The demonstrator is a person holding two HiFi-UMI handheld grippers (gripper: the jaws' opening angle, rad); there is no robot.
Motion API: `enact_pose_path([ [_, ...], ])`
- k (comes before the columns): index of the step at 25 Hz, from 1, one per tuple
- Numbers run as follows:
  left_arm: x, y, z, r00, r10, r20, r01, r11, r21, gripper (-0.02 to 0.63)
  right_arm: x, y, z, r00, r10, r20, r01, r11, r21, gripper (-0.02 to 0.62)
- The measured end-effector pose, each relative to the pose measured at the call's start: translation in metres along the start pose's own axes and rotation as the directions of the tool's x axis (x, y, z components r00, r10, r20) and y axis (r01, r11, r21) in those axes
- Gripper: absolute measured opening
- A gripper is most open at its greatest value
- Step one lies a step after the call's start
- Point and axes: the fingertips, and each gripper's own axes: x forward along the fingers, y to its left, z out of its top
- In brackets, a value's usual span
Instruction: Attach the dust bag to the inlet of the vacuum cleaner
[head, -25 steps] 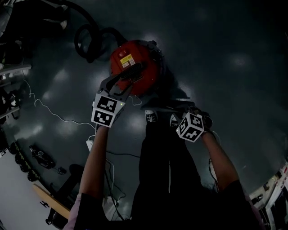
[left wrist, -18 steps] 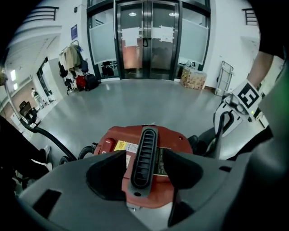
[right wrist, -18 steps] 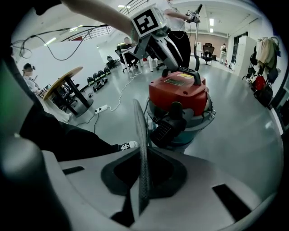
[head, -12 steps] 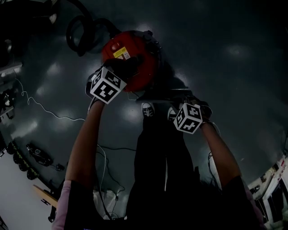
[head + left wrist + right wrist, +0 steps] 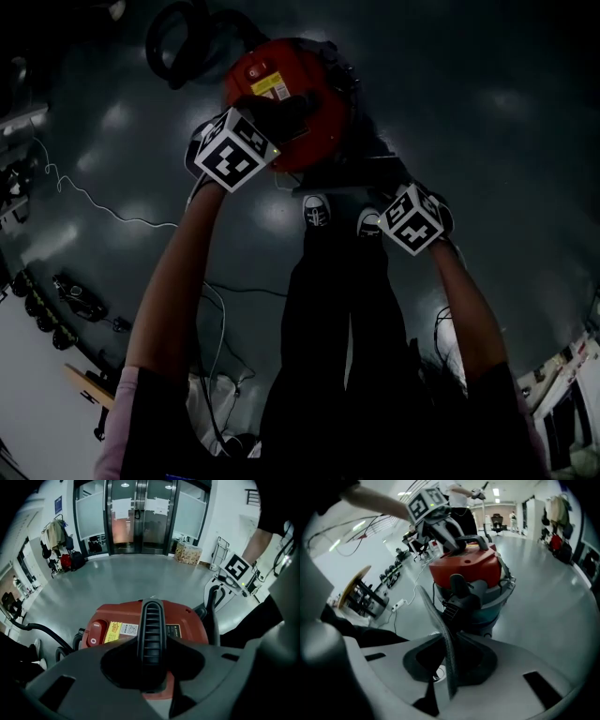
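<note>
Looking down on a red vacuum cleaner upright on the grey floor, with a black hose coiled just behind it. Closing the left gripper over the ribbed black handle on top of the lid, with a jaw touching each flank of it. Pinching a thin, flat grey dust bag edge-on in the right gripper, with the jaws just beginning to ease apart yet touching both faces of the sheet. Holding that bag low near the canister's side, above the shoes, not attached to the vacuum cleaner.
</note>
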Motion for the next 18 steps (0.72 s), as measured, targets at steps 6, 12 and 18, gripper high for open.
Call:
enact_pose_path([
  [6, -0.002, 0.000, -0.001, 1.000, 0.009, 0.007, -0.009, 1.000, 0.000, 0.137, 0.004, -0.011, -0.001, 0.986, 0.127, 0.110, -0.159, 0.916, 0.368, 0.071],
  [12, -0.002, 0.000, -0.006, 1.000, 0.006, 0.011, -0.006, 1.000, 0.001, 0.137, 0.008, -0.014, 0.015, 1.000, 0.024, -0.009, -0.022, 0.983, 0.181, 0.081],
  [18, -0.003, -0.002, -0.004, 1.000, 0.009, 0.016, -0.009, 1.000, 0.003, 0.137, 0.005, -0.011, 0.018, 1.000, -0.001, 0.014, 0.003, 0.994, -0.109, 0.086],
])
